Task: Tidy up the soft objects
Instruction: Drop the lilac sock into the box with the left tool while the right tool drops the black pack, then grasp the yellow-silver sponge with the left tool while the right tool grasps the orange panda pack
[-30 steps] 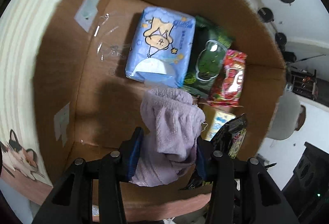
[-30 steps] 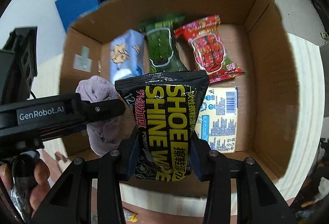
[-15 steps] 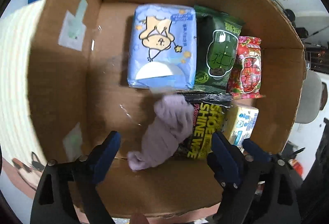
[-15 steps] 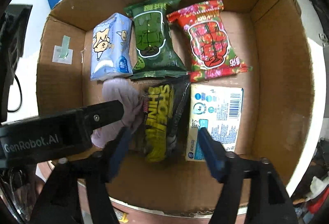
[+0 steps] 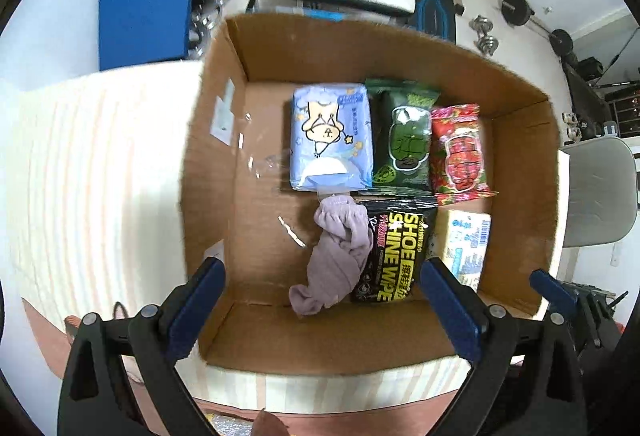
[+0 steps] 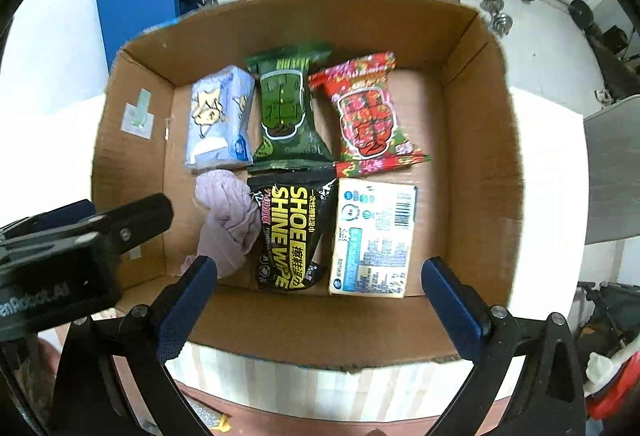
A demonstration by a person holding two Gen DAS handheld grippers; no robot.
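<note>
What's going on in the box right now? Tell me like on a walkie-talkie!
Left gripper and right gripper open, jaws just opened, nothing between them. Purple cloth and shoe wipe pack lying side by side in cardboard box. Nothing in the way.

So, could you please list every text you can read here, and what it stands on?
"SHOE SHINE WIPE": black wipes packet in the cardboard box.
"enRobot.AI", partly cut off: left gripper body, in the right wrist view.
Print on the other packs: too small or blurred.
</note>
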